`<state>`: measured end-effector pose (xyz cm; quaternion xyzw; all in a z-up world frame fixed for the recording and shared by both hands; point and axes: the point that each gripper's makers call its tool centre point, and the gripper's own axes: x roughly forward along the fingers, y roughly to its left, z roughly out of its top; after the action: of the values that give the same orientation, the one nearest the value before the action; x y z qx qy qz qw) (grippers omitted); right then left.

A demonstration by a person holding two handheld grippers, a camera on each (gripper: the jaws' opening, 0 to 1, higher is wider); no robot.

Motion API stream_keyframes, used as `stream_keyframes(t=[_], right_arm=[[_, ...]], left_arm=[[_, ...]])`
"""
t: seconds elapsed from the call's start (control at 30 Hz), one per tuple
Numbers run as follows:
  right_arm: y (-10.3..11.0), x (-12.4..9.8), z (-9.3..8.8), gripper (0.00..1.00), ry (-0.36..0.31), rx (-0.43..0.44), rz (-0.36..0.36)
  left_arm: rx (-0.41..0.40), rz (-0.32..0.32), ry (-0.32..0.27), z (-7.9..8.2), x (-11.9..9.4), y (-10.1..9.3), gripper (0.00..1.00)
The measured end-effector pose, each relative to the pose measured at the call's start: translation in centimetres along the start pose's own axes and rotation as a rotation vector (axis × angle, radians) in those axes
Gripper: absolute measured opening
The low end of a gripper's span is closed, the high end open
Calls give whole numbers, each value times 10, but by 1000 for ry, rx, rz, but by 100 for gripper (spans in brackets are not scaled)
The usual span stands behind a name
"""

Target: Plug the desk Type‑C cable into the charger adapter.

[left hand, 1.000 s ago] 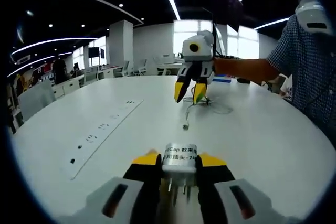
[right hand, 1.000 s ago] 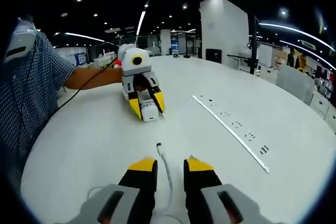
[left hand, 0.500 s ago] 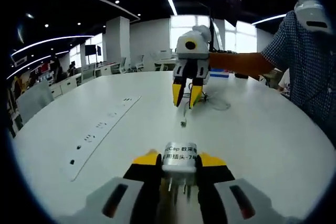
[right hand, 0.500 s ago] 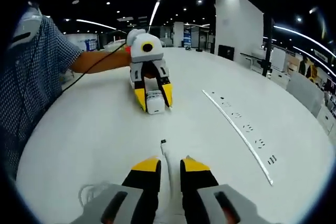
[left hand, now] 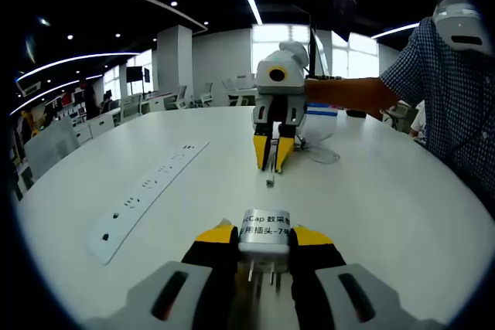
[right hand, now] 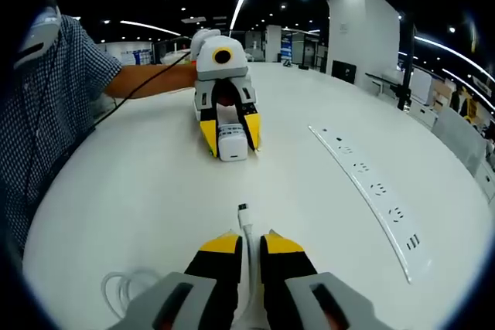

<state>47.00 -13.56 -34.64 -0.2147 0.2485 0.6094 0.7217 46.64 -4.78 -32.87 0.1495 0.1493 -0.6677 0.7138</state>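
Here the left hand-held gripper (left hand: 262, 239) clamps the small white charger adapter (left hand: 264, 231) steady, facing the right hand-held gripper (right hand: 250, 243), which pinches the thin white Type-C cable (right hand: 247, 221), its plug aimed at the adapter above the white worktop (right hand: 155, 168).

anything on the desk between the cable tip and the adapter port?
Nothing visible. The right gripper is shut on the cable, plug tip aimed at the charger adapter held by the left gripper. Bare white desk lies between them; the power strip sits off to one side.
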Motion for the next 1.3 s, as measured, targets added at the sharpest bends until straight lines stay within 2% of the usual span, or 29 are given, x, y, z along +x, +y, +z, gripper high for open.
stream_keyframes(t=[0.47, 0.77, 0.97, 1.2, 1.3], right_arm=[[-2, 0, 1, 6, -28, 17, 13], [-3, -1, 0, 5, -36, 31, 16], [-2, 2, 2, 5, -65, 97, 41], [-8, 1, 3, 4, -65, 157, 46], [-4, -1, 13, 4, -94, 186, 63]], left_arm=[[-4, 3, -8, 3, 0, -6, 27], [-1, 3, -18, 6, 4, -9, 27], [20, -2, -29, 7, 7, -7, 27], [45, -11, -26, 6, 6, -5, 26], [50, -9, -28, 5, 5, -3, 26]])
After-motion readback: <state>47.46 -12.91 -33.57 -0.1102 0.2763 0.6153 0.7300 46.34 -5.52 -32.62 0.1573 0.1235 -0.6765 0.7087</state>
